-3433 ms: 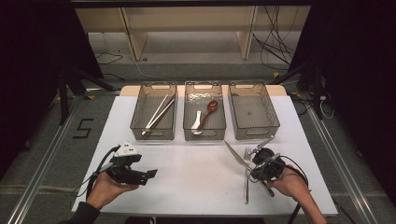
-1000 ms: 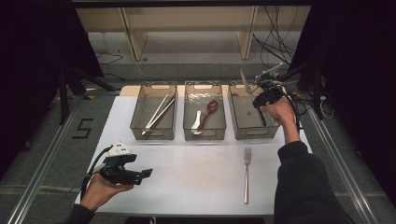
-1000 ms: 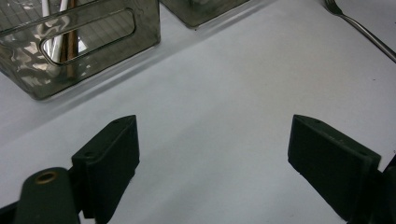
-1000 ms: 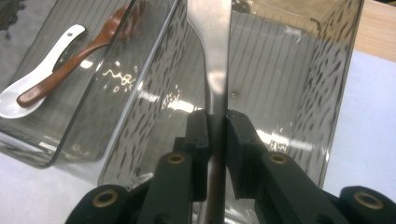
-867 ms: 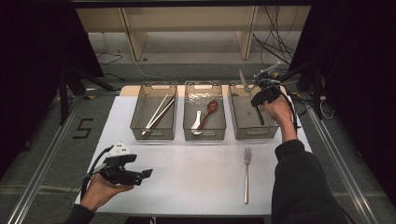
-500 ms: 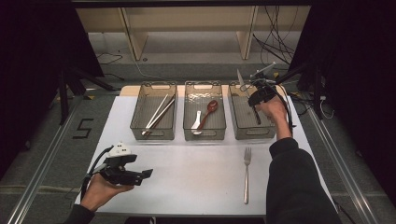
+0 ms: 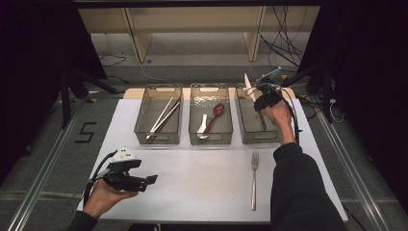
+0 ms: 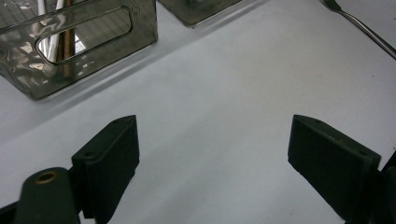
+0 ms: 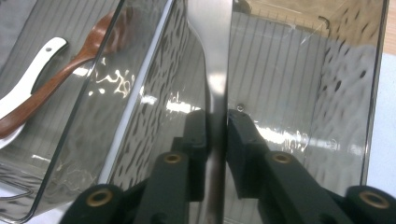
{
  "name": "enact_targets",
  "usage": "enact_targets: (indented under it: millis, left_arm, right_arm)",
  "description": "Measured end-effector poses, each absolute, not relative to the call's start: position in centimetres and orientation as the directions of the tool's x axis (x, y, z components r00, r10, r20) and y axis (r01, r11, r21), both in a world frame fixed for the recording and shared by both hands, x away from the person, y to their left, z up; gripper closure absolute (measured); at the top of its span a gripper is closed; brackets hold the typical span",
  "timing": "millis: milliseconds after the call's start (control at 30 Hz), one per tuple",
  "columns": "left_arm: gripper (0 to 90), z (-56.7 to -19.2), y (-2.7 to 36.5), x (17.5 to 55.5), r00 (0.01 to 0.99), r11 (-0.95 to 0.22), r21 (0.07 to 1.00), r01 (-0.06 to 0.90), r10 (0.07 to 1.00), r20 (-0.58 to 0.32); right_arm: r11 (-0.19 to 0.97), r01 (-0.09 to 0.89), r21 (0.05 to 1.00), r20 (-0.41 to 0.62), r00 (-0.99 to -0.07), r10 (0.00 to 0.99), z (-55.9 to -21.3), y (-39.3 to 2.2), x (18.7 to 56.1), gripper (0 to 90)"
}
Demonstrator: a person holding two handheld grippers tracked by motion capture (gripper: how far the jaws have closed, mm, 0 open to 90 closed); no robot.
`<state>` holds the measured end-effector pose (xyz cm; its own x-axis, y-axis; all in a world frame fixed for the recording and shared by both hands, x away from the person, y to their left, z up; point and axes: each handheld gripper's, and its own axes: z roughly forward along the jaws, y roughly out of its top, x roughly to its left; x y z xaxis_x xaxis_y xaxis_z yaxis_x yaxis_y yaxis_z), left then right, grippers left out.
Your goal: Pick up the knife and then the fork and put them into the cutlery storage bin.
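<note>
- The work in hand is sorting cutlery into the three clear bins at the far edge of the white table (image 7: 202, 183), and the step reached looks like the release of a table knife (image 9: 212, 84) over the right bin (image 7: 243, 122).
- In the right gripper view, the right gripper (image 9: 215, 128) has the knife's flat metal between its pads, blade running up and away over the bin's ribbed floor. Its jaws have just been opening; the gap is narrow, and a thin sliver of space shows on at least one side of the metal, so the grip seems to be loosening rather than firm.
- In the high view the right gripper (image 7: 263, 98) sits over the far end of that bin, with the knife tip poking up above the rim.
- The middle bin (image 7: 210, 137) already holds a wooden spoon (image 7: 215, 115) and a white spoon (image 7: 202, 126); the left bin (image 7: 159, 132) holds chopsticks (image 7: 162, 118).
- The left gripper (image 7: 132, 177) rests low near the table's front left, its jaws standing wide with nothing between them, as the left gripper view (image 8: 212, 158) confirms.
- A fork (image 7: 253, 178) lies alone on the table, in front of the right bin and well apart from both grippers.
- The next move likely calls for the jaws to part fully so the knife drops flat inside, then a lift clear of the rim and a reach back for the fork.
</note>
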<state>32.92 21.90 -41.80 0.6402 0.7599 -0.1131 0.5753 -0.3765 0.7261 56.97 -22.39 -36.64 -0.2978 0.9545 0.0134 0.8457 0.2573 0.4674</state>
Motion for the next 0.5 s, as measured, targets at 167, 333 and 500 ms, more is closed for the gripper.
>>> enact_targets:
  millis: [167, 333, 500]
  left_arm:
    - [16.0, -41.8, 21.9, 32.9, 0.643, -0.383, 0.721, 0.578, 0.757, -0.113]
    - [16.0, -41.8, 21.9, 32.9, 0.642, -0.382, 0.720, 0.580, 0.759, -0.114]
    - [15.9, -41.9, 21.9, 33.0, 0.637, -0.377, 0.721, 0.582, 0.763, -0.115]
  right_arm:
    - [0.279, 0.830, 0.484, 0.022, -0.329, 0.944, -35.7, -22.4, 56.3, 55.7]
    - [0.327, 0.806, 0.493, 0.028, -0.391, 0.920, -35.2, -22.3, 54.5, 45.4]
    - [0.367, 0.766, 0.528, 0.047, -0.458, 0.888, -34.9, -22.3, 51.5, 38.7]
